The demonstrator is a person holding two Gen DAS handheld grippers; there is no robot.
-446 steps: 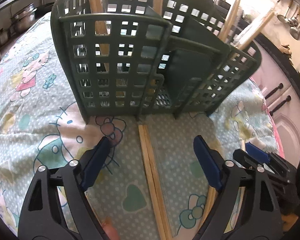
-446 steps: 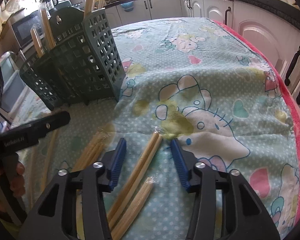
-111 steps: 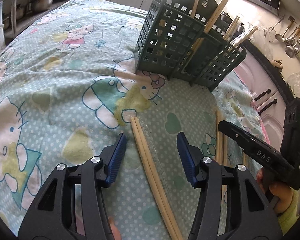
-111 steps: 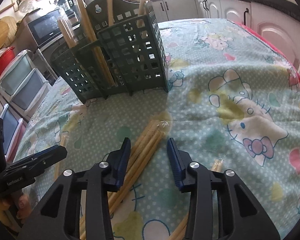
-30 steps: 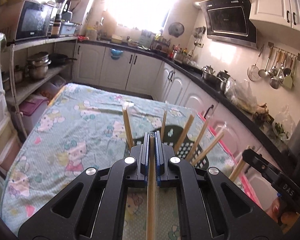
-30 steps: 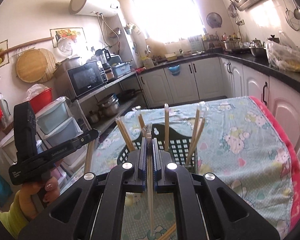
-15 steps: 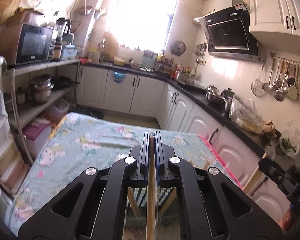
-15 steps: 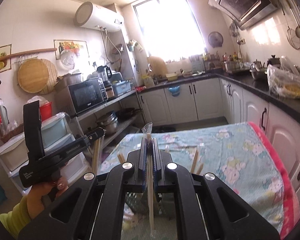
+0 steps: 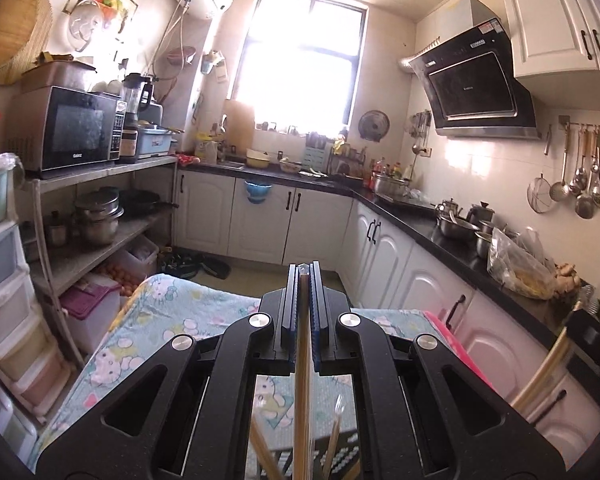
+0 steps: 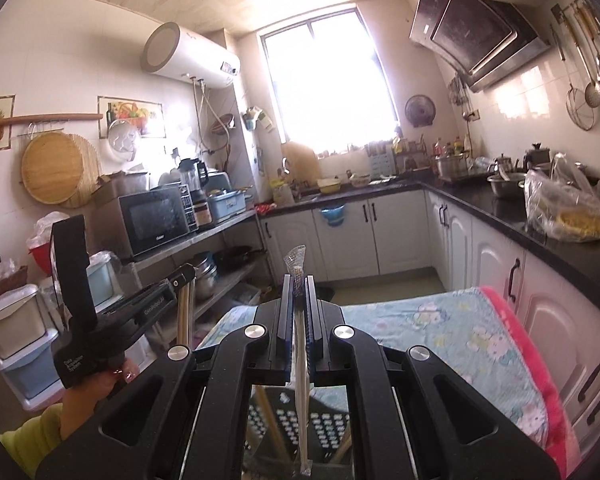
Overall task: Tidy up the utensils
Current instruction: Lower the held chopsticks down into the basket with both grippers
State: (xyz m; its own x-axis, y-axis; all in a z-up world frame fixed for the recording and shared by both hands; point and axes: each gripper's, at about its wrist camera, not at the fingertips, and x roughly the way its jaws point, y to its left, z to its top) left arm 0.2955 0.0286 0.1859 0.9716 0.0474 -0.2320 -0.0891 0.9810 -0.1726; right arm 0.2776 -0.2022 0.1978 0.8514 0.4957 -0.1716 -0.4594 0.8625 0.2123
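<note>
A pair of bare wooden chopsticks [image 9: 302, 380] is clamped upright in the shut jaws of the left gripper [image 9: 304, 312], above the dark green slotted plastic utensil basket [image 10: 320, 426]; a plastic-wrapped pair of chopsticks [image 10: 301, 364] is pinched likewise by the right gripper [image 10: 299, 312].

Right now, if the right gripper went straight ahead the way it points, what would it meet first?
Nothing close: the right gripper, shut on wrapped chopsticks, points over the table's far edge at the white cabinets. Depth is unclear.

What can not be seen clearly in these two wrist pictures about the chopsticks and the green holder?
- Left wrist view: the holder is mostly hidden behind the left gripper; compartments unreadable.
- Left wrist view: the held chopsticks run off the bottom edge.
- Right wrist view: the right gripper covers the holder; which compartment lies under the wrapped chopsticks is unclear.
</note>
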